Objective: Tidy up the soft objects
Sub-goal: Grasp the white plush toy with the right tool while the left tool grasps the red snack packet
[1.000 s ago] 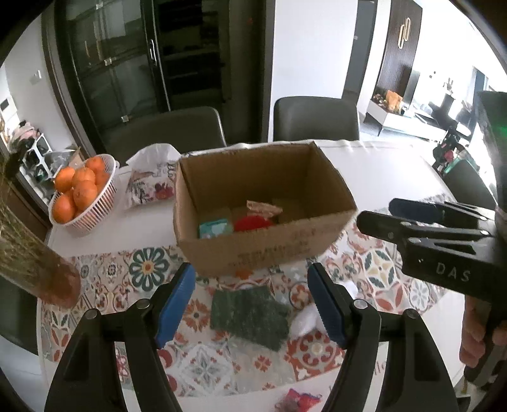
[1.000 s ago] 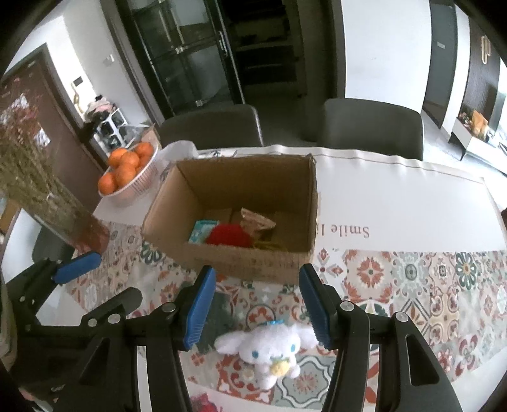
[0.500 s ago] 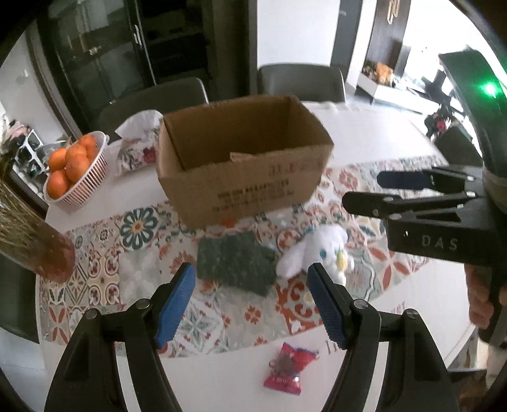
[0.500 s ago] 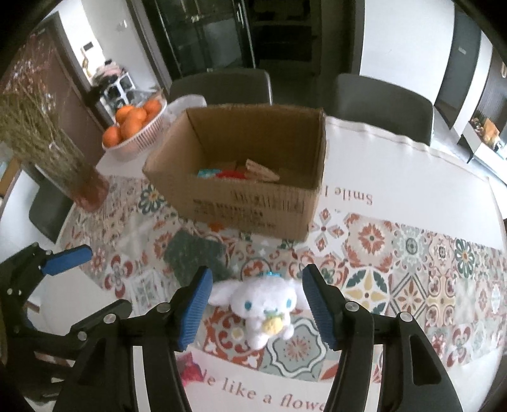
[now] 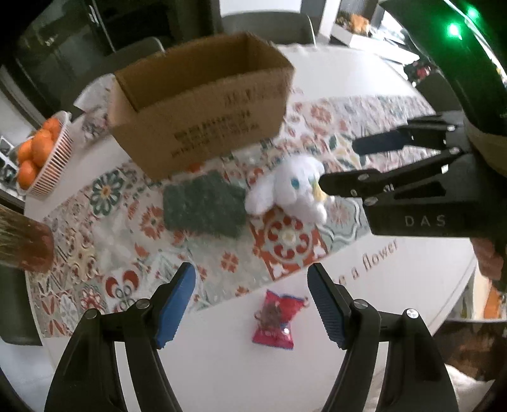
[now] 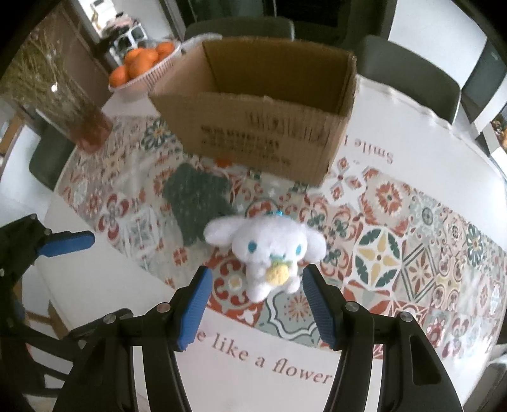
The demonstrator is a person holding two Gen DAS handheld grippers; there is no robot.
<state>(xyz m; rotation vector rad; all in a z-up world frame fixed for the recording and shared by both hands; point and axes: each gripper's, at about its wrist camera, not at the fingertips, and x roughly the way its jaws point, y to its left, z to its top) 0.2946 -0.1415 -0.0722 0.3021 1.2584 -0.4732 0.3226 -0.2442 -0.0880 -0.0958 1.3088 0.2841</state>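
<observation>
**Plush lined up for a soft pinch**

Left gripper [image 5: 250, 304] hangs open and empty over the table [image 5: 221, 364], above a red packet [image 5: 275, 320]. Past it lie a green cloth [image 5: 202, 204], then the white plush [image 6: 267, 250], before the box [image 6: 263, 126]. Right gripper [image 6: 255, 304] is open, its jaws either side of the plush. The toy looks light and squashy; pinch its body.

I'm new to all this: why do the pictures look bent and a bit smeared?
Left wrist view: fisheye bends the table edge; the cardboard box print is blurred, and a green light glares. Right wrist view: box lettering smeared, the white plush toy soft, dark corners.
</observation>
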